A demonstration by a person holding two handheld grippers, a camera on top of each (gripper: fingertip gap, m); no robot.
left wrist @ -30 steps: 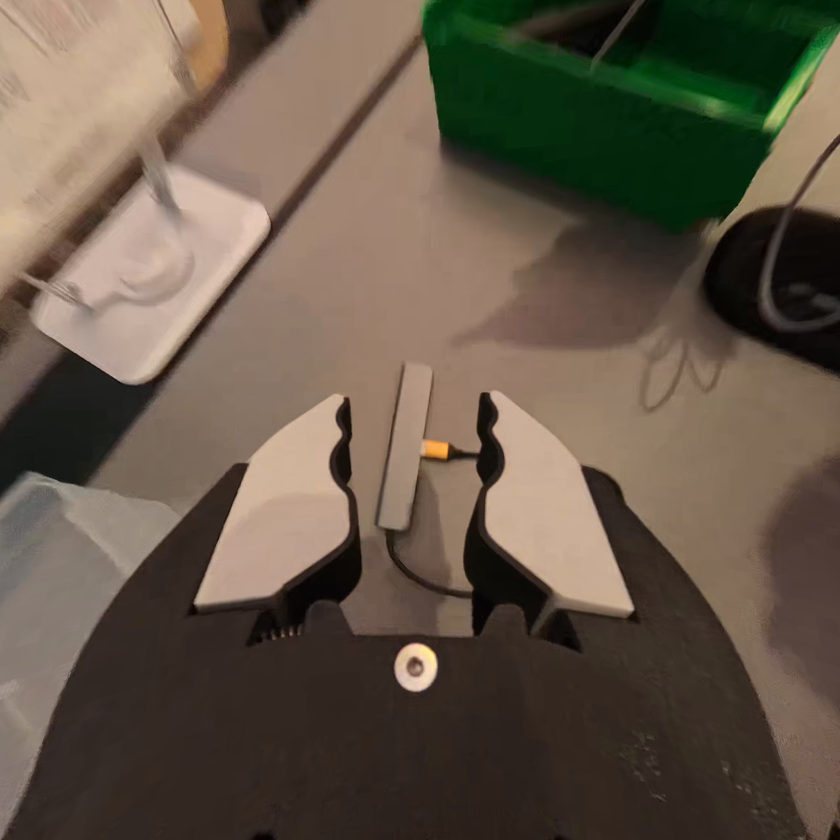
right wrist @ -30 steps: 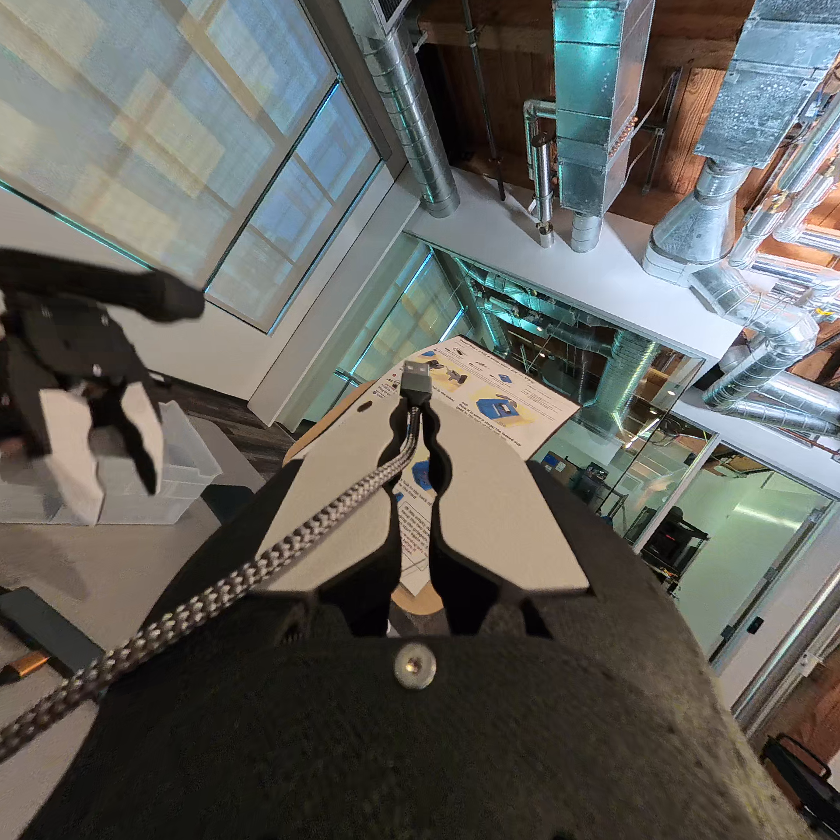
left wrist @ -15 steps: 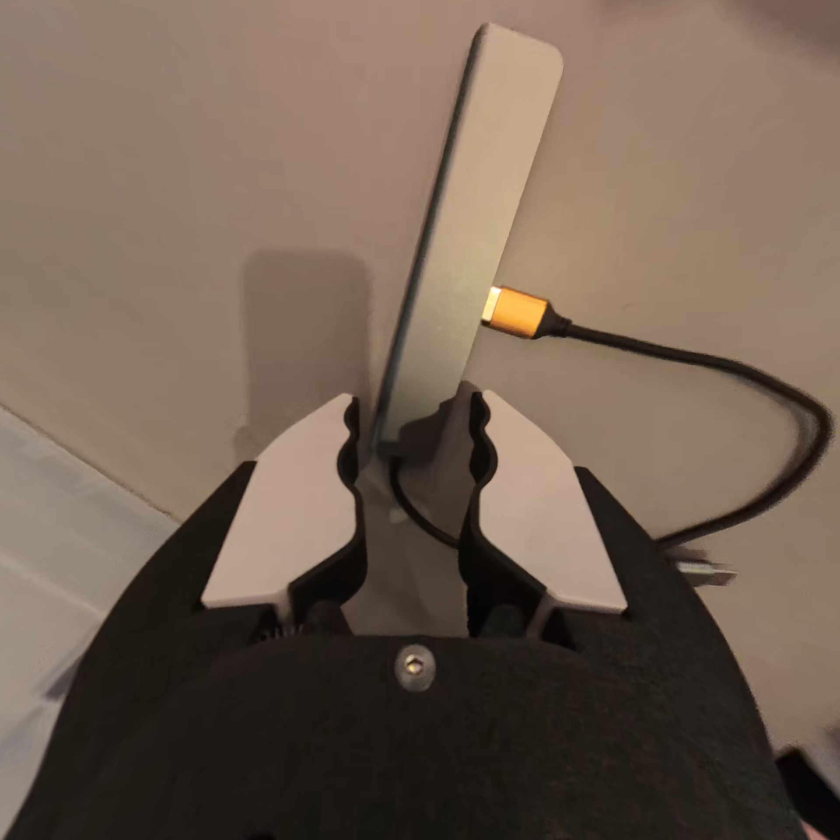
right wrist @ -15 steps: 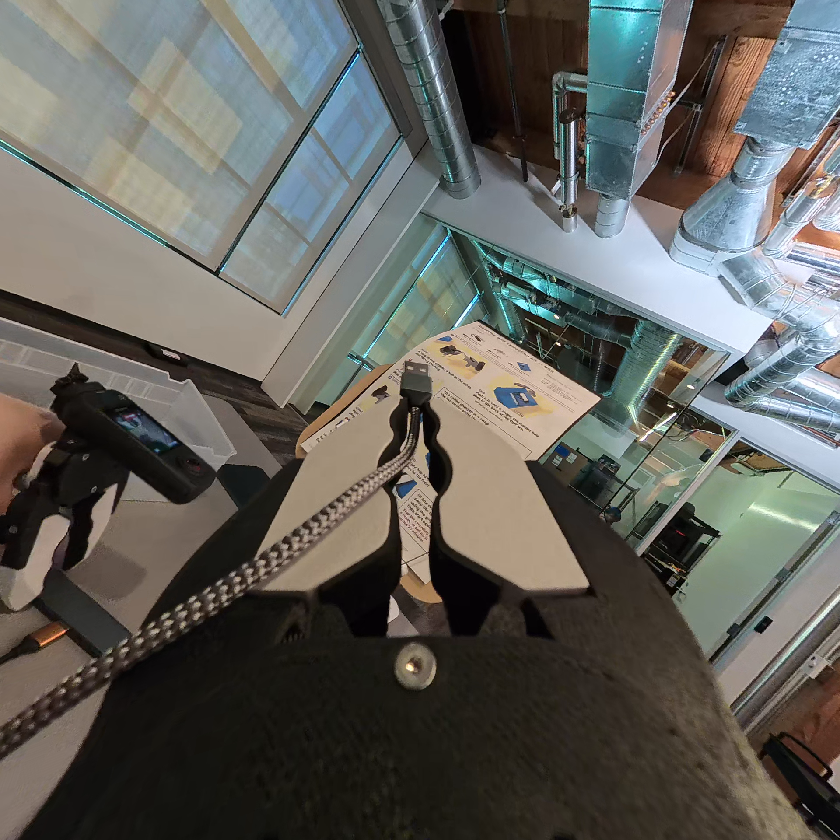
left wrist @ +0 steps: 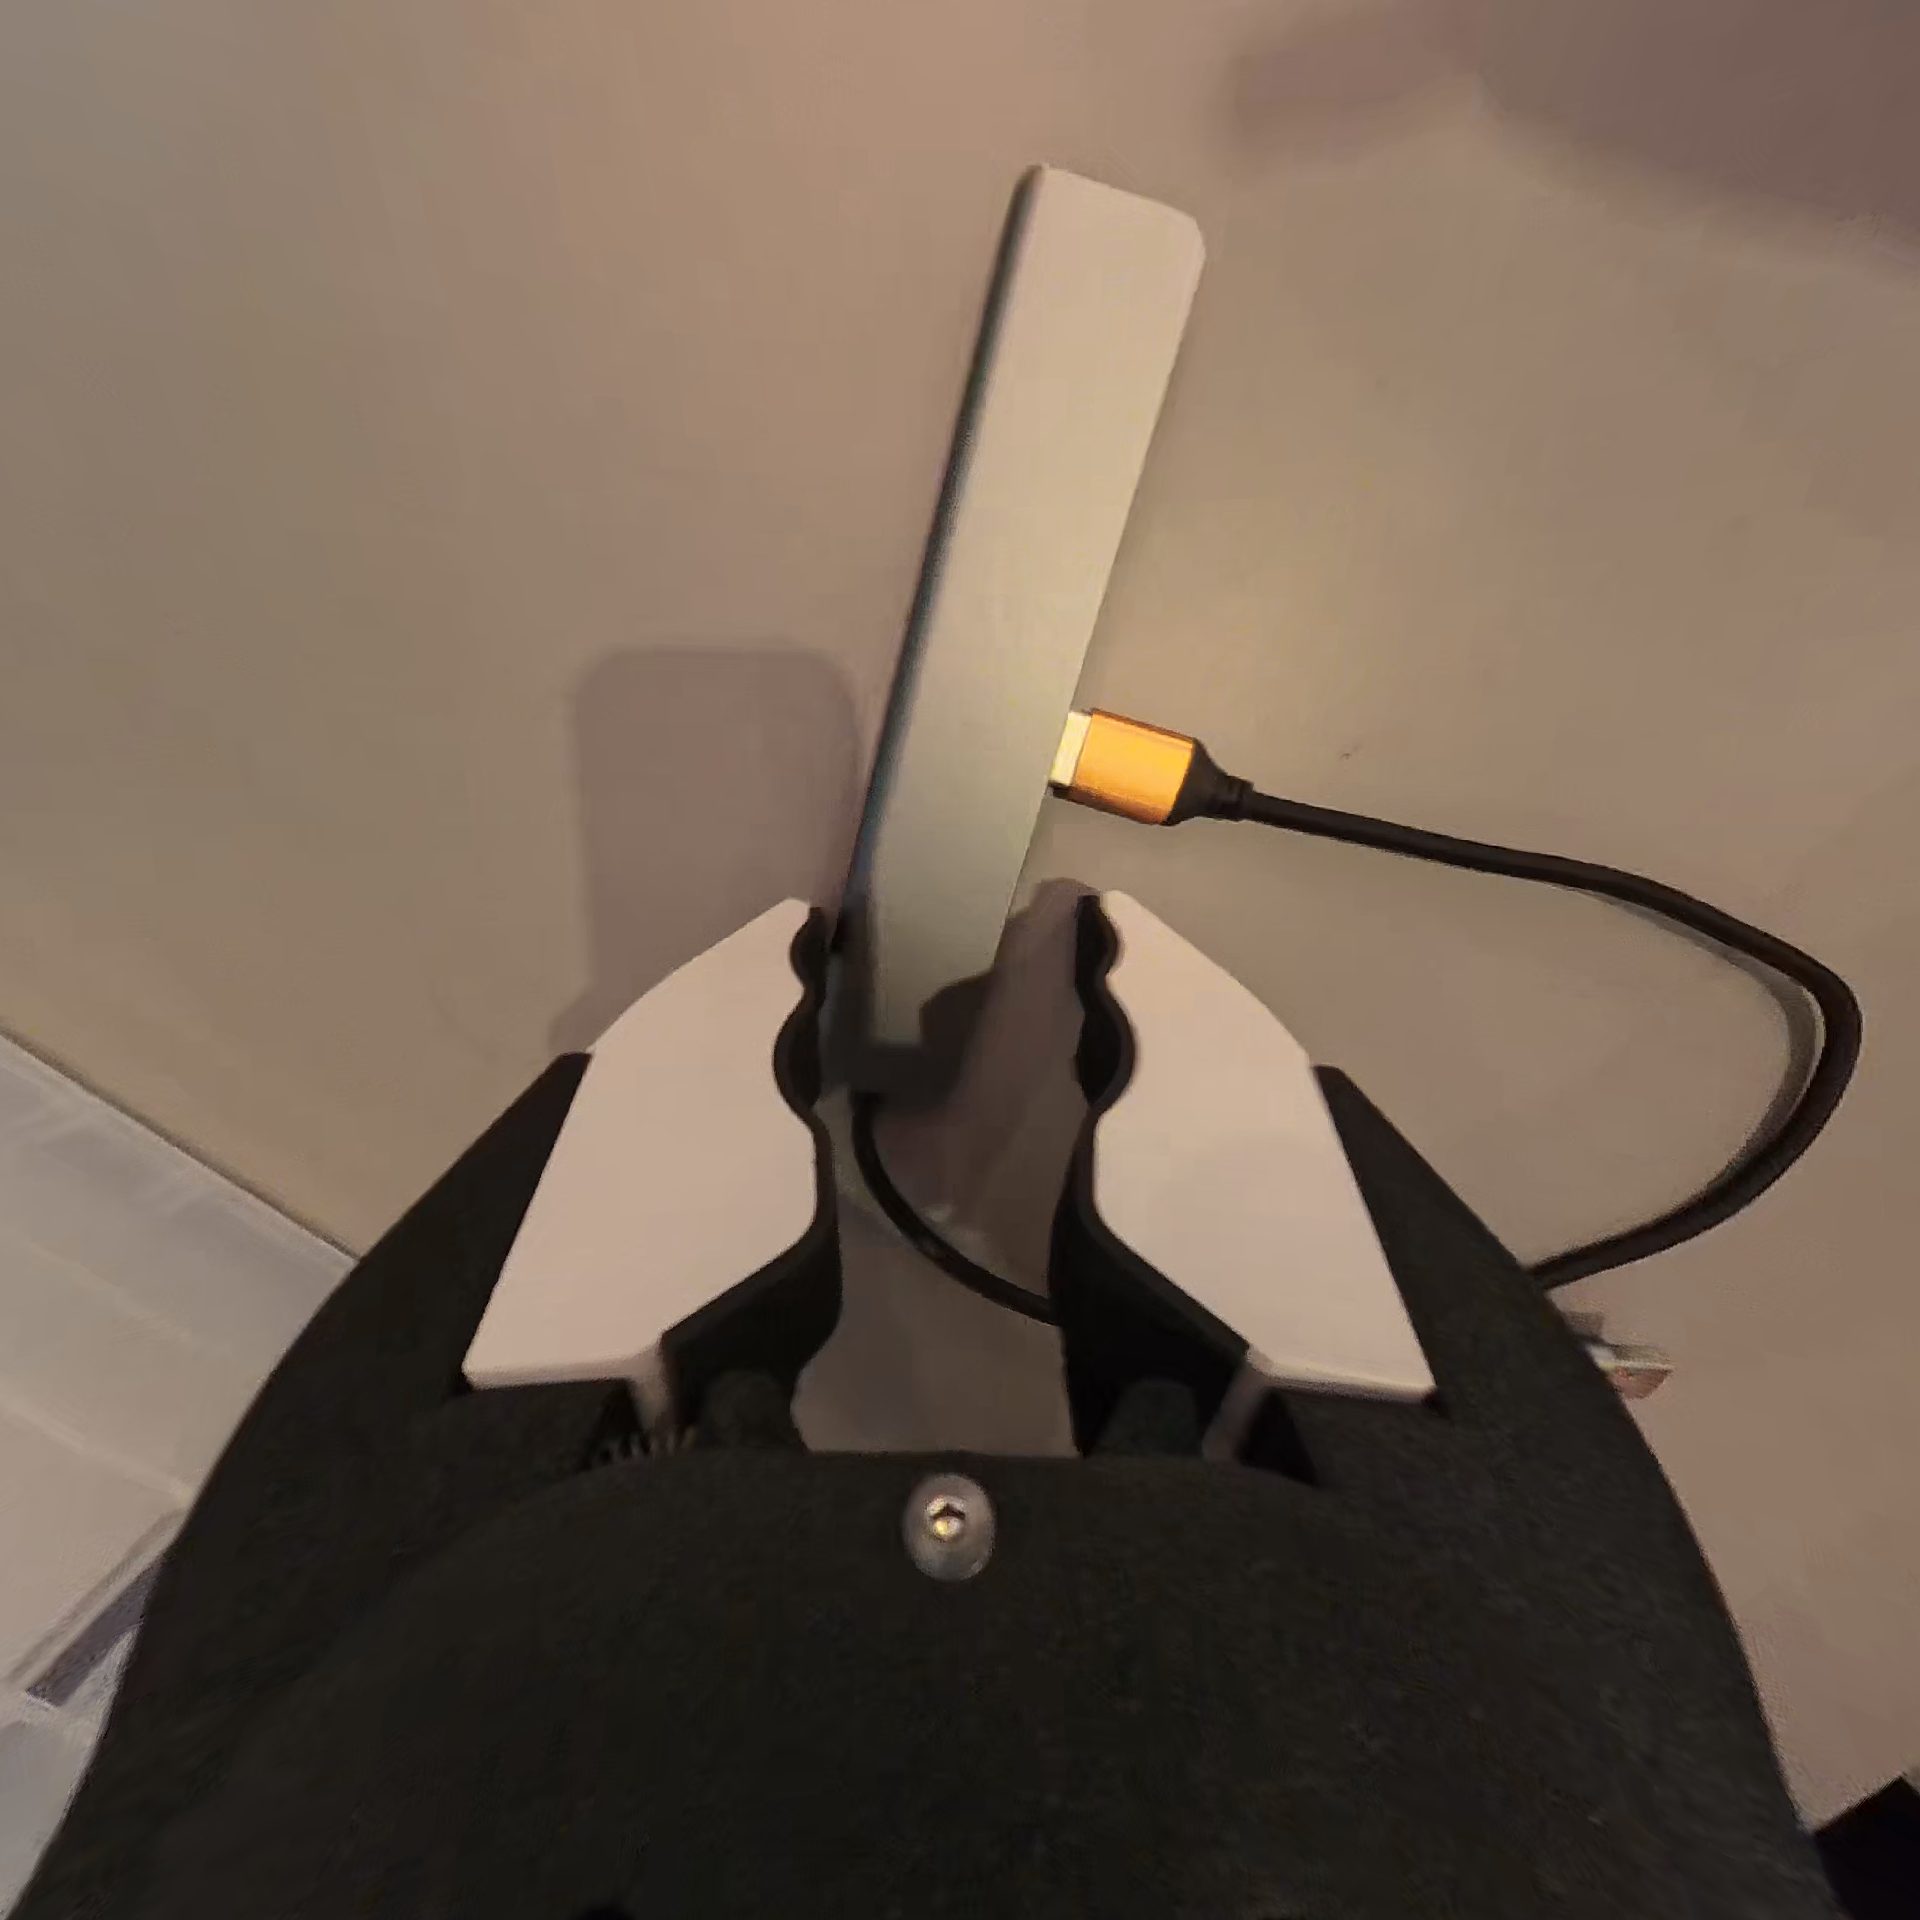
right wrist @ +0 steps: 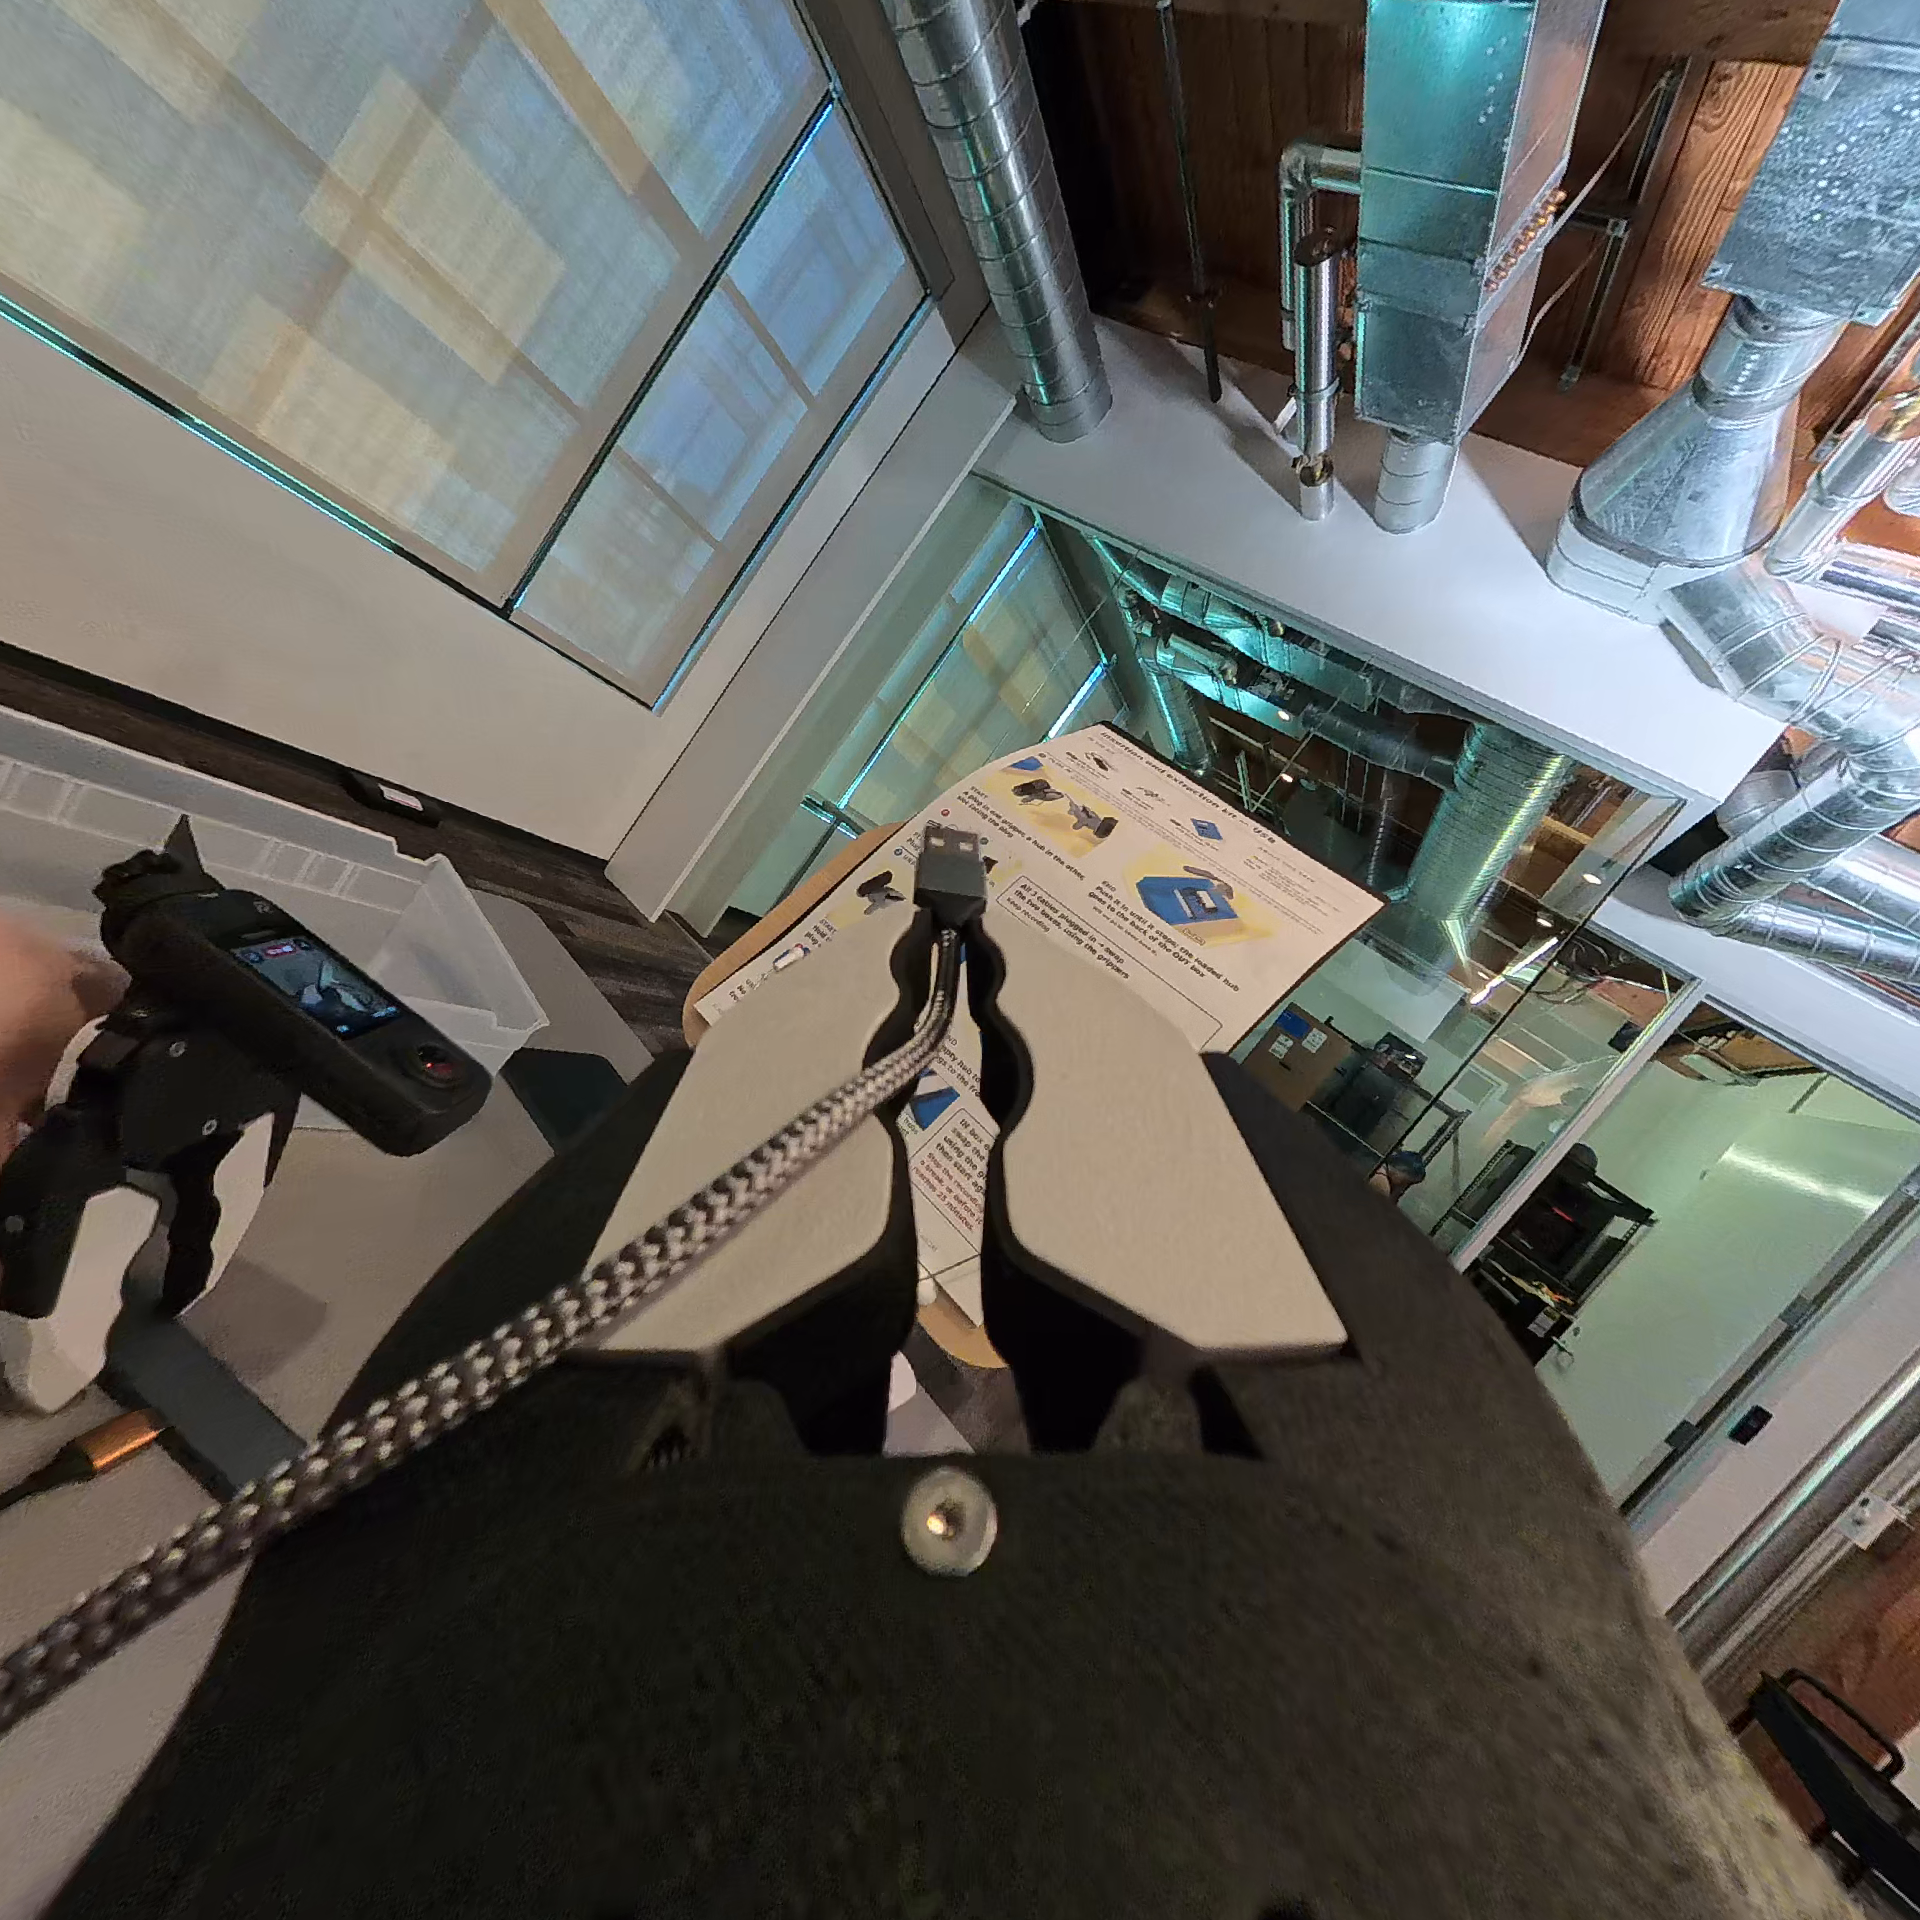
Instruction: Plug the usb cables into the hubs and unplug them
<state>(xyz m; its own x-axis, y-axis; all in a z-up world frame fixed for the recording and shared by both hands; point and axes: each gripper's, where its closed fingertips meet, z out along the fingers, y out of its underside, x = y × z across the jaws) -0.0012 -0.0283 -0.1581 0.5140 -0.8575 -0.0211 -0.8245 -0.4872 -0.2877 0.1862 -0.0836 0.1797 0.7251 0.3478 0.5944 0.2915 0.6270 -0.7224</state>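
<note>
A flat grey USB hub (left wrist: 1049,582) lies on the grey table. A gold-orange plug (left wrist: 1127,767) with a black cable (left wrist: 1714,935) sits in its right side. My left gripper (left wrist: 948,914) is open. Its jaws straddle the hub's near end: the left finger is against the hub's edge and the right finger stands apart from it. My right gripper (right wrist: 951,940) is shut on a braided grey cable (right wrist: 623,1257). The cable's USB plug (right wrist: 951,862) sticks out past the fingertips and points up and away from the table. The left gripper (right wrist: 125,1226) and the hub (right wrist: 208,1403) also show in the right wrist view.
A clear plastic bin (right wrist: 343,894) stands behind the left gripper and shows at lower left in the left wrist view (left wrist: 125,1299). A loose silver plug (left wrist: 1631,1377) lies at the right. A printed sheet (right wrist: 1143,894) stands behind. A hand (right wrist: 42,997) holds the left gripper. One gripper's finger ends stand about 40 centimeters off the other's.
My left gripper has come down from above the table to the hub, and its jaws now stand around the hub's near end. My right gripper still holds the braided cable up.
</note>
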